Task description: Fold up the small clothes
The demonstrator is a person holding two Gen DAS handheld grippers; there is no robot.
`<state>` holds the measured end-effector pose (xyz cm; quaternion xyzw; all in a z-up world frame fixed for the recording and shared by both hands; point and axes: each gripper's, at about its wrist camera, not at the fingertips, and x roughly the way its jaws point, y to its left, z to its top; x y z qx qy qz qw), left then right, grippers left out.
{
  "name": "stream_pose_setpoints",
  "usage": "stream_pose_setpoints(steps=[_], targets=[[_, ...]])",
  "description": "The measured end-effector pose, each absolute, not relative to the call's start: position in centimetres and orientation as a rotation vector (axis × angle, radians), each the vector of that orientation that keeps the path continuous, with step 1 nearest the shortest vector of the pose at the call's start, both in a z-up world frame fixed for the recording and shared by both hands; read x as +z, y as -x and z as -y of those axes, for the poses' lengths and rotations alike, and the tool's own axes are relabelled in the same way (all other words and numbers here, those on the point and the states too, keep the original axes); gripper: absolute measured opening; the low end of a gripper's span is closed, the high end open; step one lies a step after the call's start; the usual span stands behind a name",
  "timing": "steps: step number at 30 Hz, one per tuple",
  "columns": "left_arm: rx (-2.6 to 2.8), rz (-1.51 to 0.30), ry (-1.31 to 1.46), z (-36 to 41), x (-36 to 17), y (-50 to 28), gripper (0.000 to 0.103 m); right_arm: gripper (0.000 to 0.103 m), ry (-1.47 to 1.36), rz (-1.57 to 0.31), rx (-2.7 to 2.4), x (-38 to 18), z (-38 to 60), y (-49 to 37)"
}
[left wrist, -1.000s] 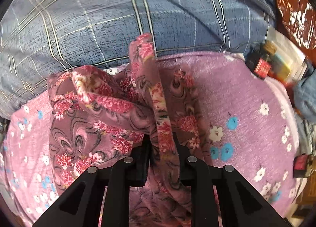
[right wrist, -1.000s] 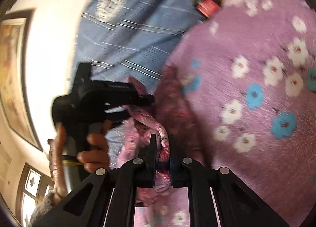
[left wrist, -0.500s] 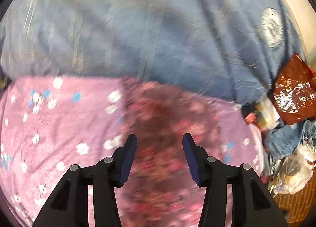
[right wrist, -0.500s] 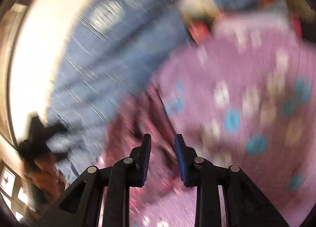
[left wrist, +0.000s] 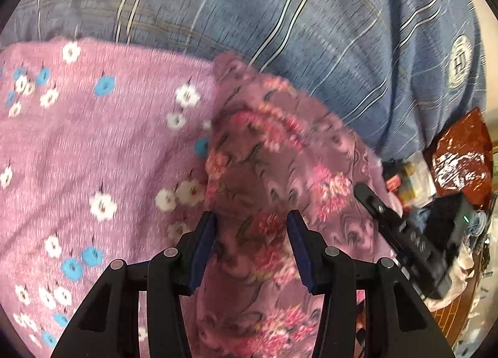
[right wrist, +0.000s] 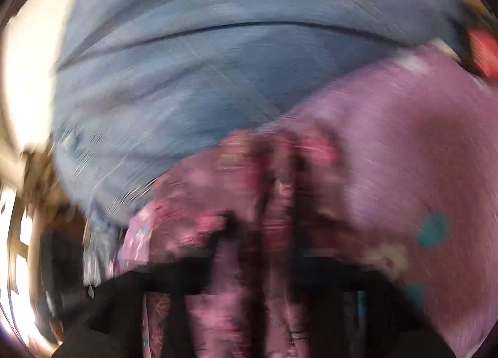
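Note:
A small floral garment (left wrist: 274, 171), mauve with pink and red flowers, lies on a purple blanket (left wrist: 93, 146) with white and blue flowers. My left gripper (left wrist: 250, 246) is open just above the garment's near part, its blue pads apart. The right gripper shows in the left wrist view (left wrist: 401, 233) at the garment's right edge. The right wrist view is heavily blurred: the garment (right wrist: 264, 202) fills the space at my right gripper (right wrist: 264, 280), whose jaw state I cannot make out.
A blue striped bedsheet (left wrist: 280, 15) lies beyond the blanket. At the right edge are a shiny brown-red bag (left wrist: 460, 152), small bottles and boxes (left wrist: 411, 177) and loose clothes. A pale wall (right wrist: 25, 62) shows at left in the right wrist view.
Both grippers let go of the floral garment about half a second ago. The garment now lies spread on the blanket. The left gripper stays open over it; the right wrist camera is swinging fast.

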<state>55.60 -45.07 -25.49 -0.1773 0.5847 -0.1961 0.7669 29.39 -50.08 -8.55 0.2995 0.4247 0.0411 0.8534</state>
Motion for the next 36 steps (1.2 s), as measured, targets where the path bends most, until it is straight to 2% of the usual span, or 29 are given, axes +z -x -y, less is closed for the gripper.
stream_pose_setpoints(steps=[2,4,6,8,9,11,13,14,15,16,17,18,19,22,24,25,27,28,29,30,31,32,33,36], targets=[[-0.43,-1.233,0.387,45.0,-25.5,-55.9,0.046,0.007,-0.498,-0.826,0.091,-6.6,49.4,-28.9],[-0.396,-1.248,0.356,45.5,-27.0,-56.3,0.046,0.006,-0.537,-0.783,0.019,-6.7,51.3,-28.0],[-0.369,-1.305,0.342,46.3,-28.9,-56.9,0.041,0.005,-0.638,-0.854,-0.067,-9.4,54.1,-28.2],[-0.354,-1.311,0.339,46.4,-29.3,-57.1,0.041,0.005,-0.648,-0.941,-0.119,-11.7,55.0,-28.5],[-0.365,-1.302,0.346,46.2,-29.0,-57.0,0.04,0.012,-0.67,-0.914,-0.089,-11.6,55.2,-28.0],[-0.405,-1.302,0.373,45.0,-28.0,-56.1,0.038,0.013,-0.701,-0.864,-0.069,-10.4,55.6,-26.6],[-0.447,-1.29,0.387,43.6,-27.3,-54.3,0.038,0.028,-0.792,-0.822,0.055,-9.5,56.1,-24.5],[-0.461,-1.276,0.395,43.0,-27.2,-53.2,0.038,0.055,-0.822,-0.823,0.09,-9.4,56.2,-23.7],[-0.473,-1.274,0.404,42.7,-27.3,-52.2,0.039,0.074,-0.854,-0.835,0.121,-9.8,55.9,-22.5],[-0.494,-1.294,0.417,42.4,-27.8,-51.0,0.039,0.075,-0.86,-0.846,0.127,-10.2,55.5,-21.8],[-0.503,-1.315,0.428,42.3,-28.4,-49.9,0.039,0.069,-0.851,-0.869,0.137,-10.9,54.9,-21.3],[-0.501,-1.319,0.429,42.2,-28.7,-48.9,0.04,0.03,-0.811,-0.899,0.131,-11.3,54.2,-21.2],[-0.505,-1.307,0.413,42.3,-28.8,-47.6,0.04,0.018,-0.71,-0.918,0.123,-11.1,52.9,-21.0],[-0.478,-1.281,0.296,43.3,-29.8,-45.7,0.044,0.017,-0.505,-0.846,0.054,-9.6,50.9,-19.6],[-0.465,-1.301,0.312,43.4,-29.8,-45.8,0.042,0.029,-0.452,-0.922,-0.014,-11.3,50.8,-20.2],[-0.473,-1.304,0.353,42.7,-29.2,-45.7,0.037,0.03,-0.466,-0.914,-0.024,-10.9,51.3,-20.0],[-0.482,-1.287,0.365,41.8,-28.0,-45.2,0.036,0.039,-0.557,-0.886,0.01,-9.8,51.9,-19.0],[-0.48,-1.265,0.354,41.4,-27.3,-44.6,0.036,0.045,-0.602,-0.886,0.034,-9.8,52.4,-18.0],[-0.483,-1.251,0.353,41.2,-27.0,-44.2,0.036,0.058,-0.644,-0.892,0.047,-9.9,52.8,-17.0],[-0.49,-1.247,0.35,41.3,-26.9,-43.6,0.037,0.063,-0.668,-0.893,0.047,-10.2,53.1,-16.1],[-0.502,-1.259,0.334,41.8,-27.2,-42.8,0.037,0.063,-0.692,-0.896,0.048,-10.6,53.6,-15.0],[-0.499,-1.277,0.312,42.4,-27.6,-42.1,0.037,0.054,-0.708,-0.903,0.059,-11.0,53.4,-14.2],[-0.487,-1.296,0.278,43.2,-28.5,-41.7,0.037,0.026,-0.67,-0.93,0.079,-11.9,52.8,-13.7],[-0.468,-1.245,0.153,44.6,-29.3,-40.2,0.037,0.024,-0.414,-0.927,0.04,-11.1,49.7,-13.7]])
